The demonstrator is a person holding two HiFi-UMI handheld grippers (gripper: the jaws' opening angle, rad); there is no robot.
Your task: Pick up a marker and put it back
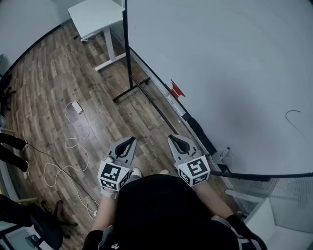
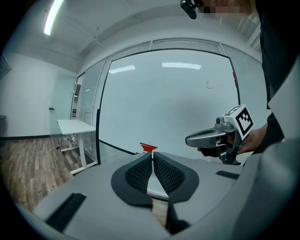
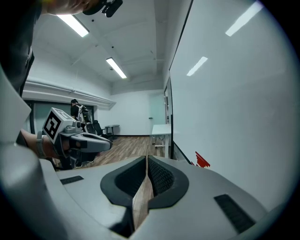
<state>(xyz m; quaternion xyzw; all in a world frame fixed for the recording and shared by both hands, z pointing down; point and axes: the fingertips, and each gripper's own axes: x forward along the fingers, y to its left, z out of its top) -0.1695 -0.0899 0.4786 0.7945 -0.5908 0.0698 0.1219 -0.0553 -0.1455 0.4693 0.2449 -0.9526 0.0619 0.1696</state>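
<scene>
Both grippers are held side by side in front of a large whiteboard (image 1: pixel 220 63). My left gripper (image 1: pixel 131 139) is shut with nothing between its pads, as the left gripper view also shows (image 2: pixel 153 154). My right gripper (image 1: pixel 172 138) is likewise shut and empty (image 3: pixel 146 158). A small red object (image 1: pixel 176 89) sits at the board's lower edge, ahead of the grippers; I cannot tell whether it is a marker. It shows beyond the left jaws (image 2: pixel 148 148) and right of the right jaws (image 3: pixel 202 160). A dark block (image 1: pixel 198 129) lies on the ledge near the right gripper.
A small bottle (image 1: pixel 224 154) stands by the board's ledge at the right. The board's black stand foot (image 1: pixel 129 90) reaches onto the wood floor. A white desk (image 1: pixel 95 14) stands at the back. A white cable (image 1: pixel 73 141) and adapter (image 1: pixel 77 107) lie on the floor at left.
</scene>
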